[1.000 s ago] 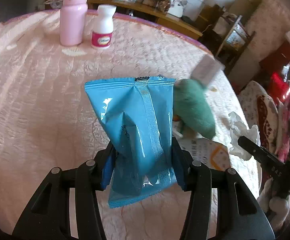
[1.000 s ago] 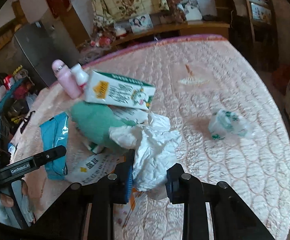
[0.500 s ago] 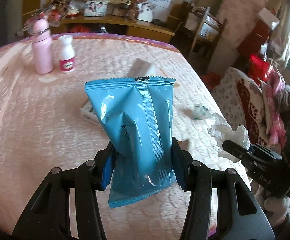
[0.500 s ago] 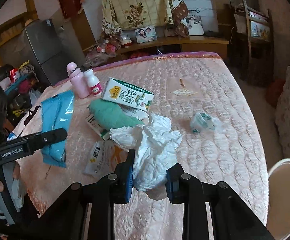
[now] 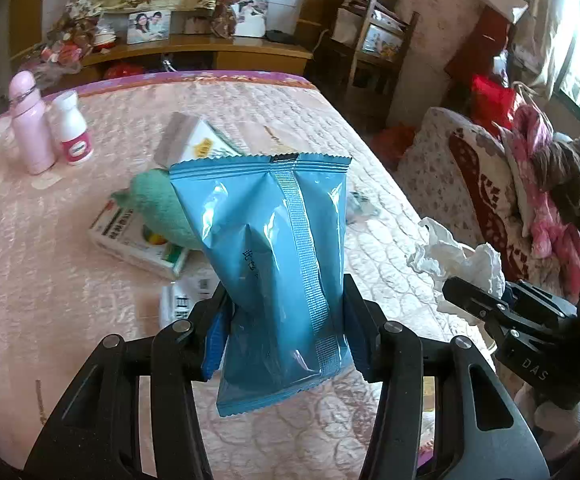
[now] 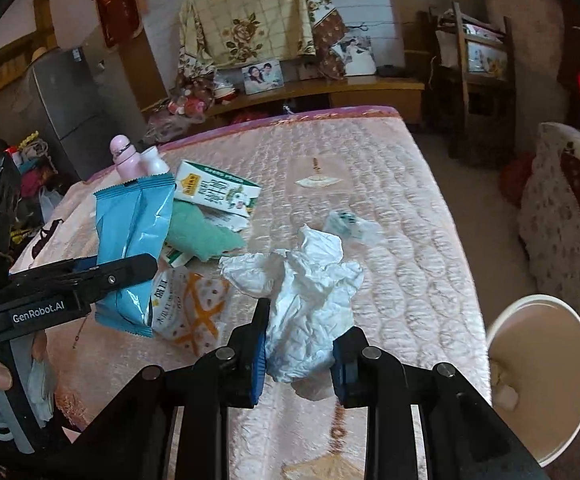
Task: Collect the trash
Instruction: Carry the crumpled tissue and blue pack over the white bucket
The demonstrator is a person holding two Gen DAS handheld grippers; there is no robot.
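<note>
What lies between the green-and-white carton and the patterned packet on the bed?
The green cloth and a small box, seen in the right wrist view.

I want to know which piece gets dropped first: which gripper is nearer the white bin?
Right. The right gripper, shut on the crumpled tissue, is beside the white bin; the left gripper, holding the blue packet, is across the table.

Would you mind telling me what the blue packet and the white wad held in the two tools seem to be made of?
The blue packet looks like glossy plastic film: it shows bright glints, a ribbed back seam and serrated ends. The white wad looks like matte tissue or thin paper, going by its soft, irregular crumples; which of the two is unclear.
</note>
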